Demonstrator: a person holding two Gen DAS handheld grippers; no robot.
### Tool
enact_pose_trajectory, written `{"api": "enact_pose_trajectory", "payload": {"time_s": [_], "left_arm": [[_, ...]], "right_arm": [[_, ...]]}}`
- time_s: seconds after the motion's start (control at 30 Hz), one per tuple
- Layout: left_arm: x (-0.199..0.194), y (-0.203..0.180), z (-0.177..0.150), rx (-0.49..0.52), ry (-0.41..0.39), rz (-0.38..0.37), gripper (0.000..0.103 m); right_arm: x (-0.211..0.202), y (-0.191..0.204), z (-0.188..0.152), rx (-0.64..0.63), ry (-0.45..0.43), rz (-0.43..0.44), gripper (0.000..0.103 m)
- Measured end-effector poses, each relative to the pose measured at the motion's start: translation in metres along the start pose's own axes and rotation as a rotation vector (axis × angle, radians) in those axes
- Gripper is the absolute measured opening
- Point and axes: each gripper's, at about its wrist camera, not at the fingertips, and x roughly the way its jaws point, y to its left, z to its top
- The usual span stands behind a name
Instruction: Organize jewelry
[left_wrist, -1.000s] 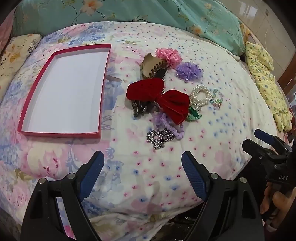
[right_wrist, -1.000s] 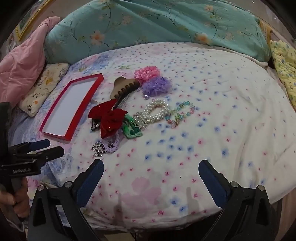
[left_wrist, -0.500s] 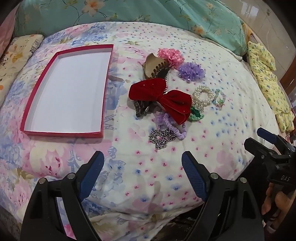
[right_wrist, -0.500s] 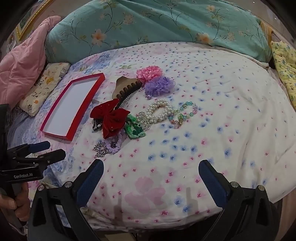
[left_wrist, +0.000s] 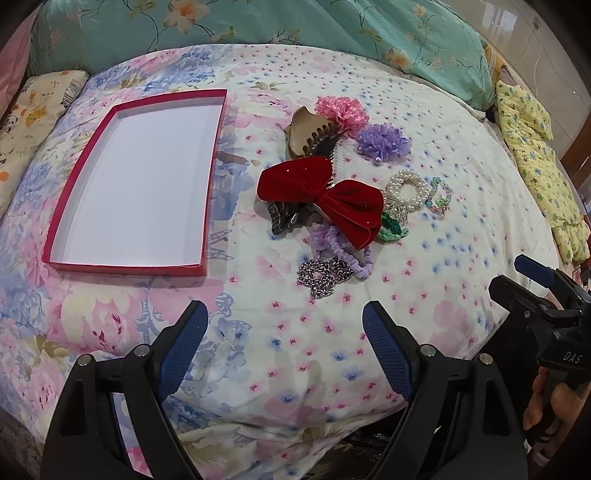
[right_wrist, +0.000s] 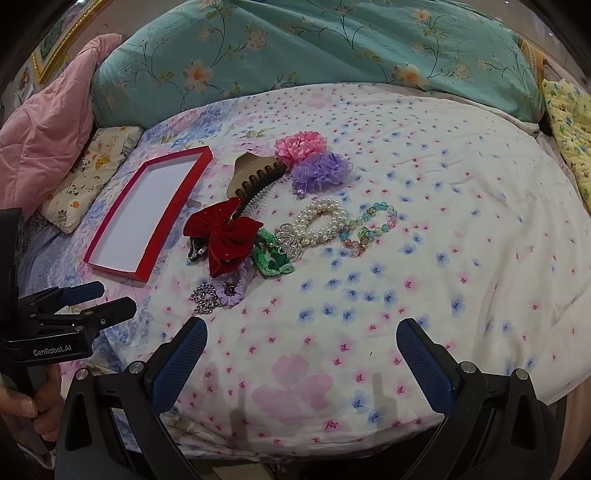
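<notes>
Plainly, from the left wrist view, we hold the left claw (left_wrist: 282, 325) spread wide and empty over the flowered bedspread (left_wrist: 424, 295), short of the jewelry. Our landmark is the red velvet bow (left_wrist: 321, 197). Well off to the bow's left lies the red-rimmed box (left_wrist: 207, 177), white inside and with nothing in it. Just nearer us than the bow sit a silver chain (left_wrist: 323, 275) and a lilac scrunchie (left_wrist: 345, 249), touching each other. Beyond the bow are a tan claw clip (left_wrist: 304, 134), a pink flower (left_wrist: 341, 110) and a purple flower (left_wrist: 384, 140). The right claw (left_wrist: 524, 280) shows at the edge of this view.

From the right wrist view, our right claw (right_wrist: 301, 343) is likewise wide apart, gripping nothing. To the bow's right lie a green scrunchie (right_wrist: 273, 254), a pearl bracelet (right_wrist: 321, 221) and a colored bead bracelet (right_wrist: 369, 229), beads touching pearls.

We judge every piece light. The chain is limp and slippery, so we would pinch a bunched clump of links. Bracelets are likely elastic, so grip across the strand. The bow is soft, and its knot looks like the best hold.
</notes>
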Motion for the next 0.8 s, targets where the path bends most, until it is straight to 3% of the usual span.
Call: {"api": "enact_pose_trajectory", "payload": {"time_s": [0.8], "left_arm": [[0.0027, 0.0001, 0.004, -0.006, 0.011, 0.013, 0.087]], "right_arm": [[-0.0004, 0.0021, 0.0041, -0.003, -0.004, 0.008, 0.103]]}}
